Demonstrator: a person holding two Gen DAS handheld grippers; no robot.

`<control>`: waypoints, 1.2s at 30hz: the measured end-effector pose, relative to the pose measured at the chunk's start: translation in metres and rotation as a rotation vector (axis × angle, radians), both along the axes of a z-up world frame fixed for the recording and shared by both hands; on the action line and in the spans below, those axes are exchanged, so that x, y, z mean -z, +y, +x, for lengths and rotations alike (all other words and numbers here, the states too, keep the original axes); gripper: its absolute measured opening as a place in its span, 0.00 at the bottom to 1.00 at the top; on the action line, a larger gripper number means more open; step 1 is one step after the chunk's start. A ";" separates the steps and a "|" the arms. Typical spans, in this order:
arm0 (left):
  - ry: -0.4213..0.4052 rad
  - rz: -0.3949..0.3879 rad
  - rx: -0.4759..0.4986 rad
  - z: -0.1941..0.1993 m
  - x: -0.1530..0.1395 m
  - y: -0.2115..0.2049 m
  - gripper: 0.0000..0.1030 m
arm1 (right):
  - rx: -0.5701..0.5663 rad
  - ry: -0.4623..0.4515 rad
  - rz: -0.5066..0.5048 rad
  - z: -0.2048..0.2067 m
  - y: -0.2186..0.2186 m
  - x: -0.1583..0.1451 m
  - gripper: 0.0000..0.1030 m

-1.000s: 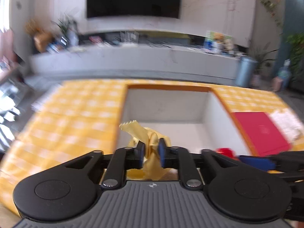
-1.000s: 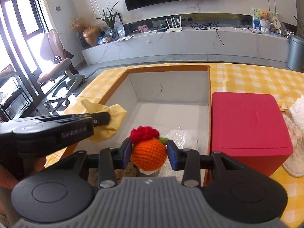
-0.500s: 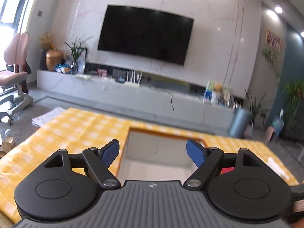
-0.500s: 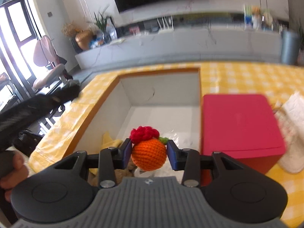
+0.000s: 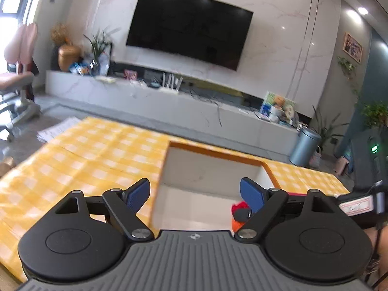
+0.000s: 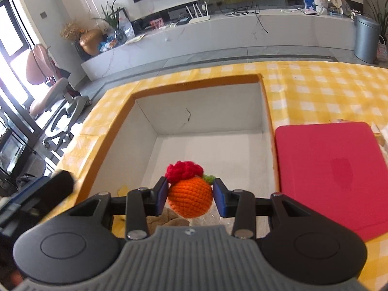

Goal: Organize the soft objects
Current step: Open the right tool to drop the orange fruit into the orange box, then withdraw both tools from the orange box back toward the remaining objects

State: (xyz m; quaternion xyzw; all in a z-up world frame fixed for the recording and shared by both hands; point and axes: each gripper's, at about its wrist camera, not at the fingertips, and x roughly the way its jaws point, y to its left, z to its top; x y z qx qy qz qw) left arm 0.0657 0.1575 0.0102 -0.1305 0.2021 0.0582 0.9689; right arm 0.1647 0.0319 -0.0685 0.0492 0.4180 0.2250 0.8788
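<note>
At the far left I am seeing the yellow checked tablecloth [image 5: 80, 160] covering the table's left side up to the orange rim of the open box [image 6: 194, 82], which is sitting toward the table's near edge. I am holding the left gripper [image 5: 195, 194] above the box's near left corner with its blue pads [image 5: 137, 194] spread wide and nothing between them. In the right wrist view, the right gripper [image 6: 190, 197] is hovering over the near part of the box interior, its jaws partly closed and pinching the crocheted orange toy [image 6: 190, 200] at its widest girth, red tuft [image 6: 184, 171] and green leaf pointing up. I am judging the toy to be light, soft and springy: the yarn is gripping the pads well, so slipping looks unlikely, though hard squeezing would merely deform it; the round middle is the sound place to hold it, not the tuft. Beneath it, inside the box, a brownish soft item [image 6: 167, 219] and crinkled clear plastic are partly showing. Just right of the box, the red lid [image 6: 325, 174] is lying flat on the cloth.
</note>
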 end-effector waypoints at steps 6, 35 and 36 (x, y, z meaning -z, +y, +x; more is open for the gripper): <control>-0.009 0.000 -0.036 -0.002 -0.003 0.006 0.99 | -0.039 -0.010 -0.012 0.007 0.016 0.015 0.39; -0.208 0.157 0.001 -0.021 -0.021 -0.034 0.99 | -0.068 -0.526 -0.172 -0.085 -0.075 -0.043 0.97; -0.222 0.172 0.015 -0.023 -0.023 -0.040 1.00 | -0.050 -0.546 -0.183 -0.089 -0.085 -0.043 0.97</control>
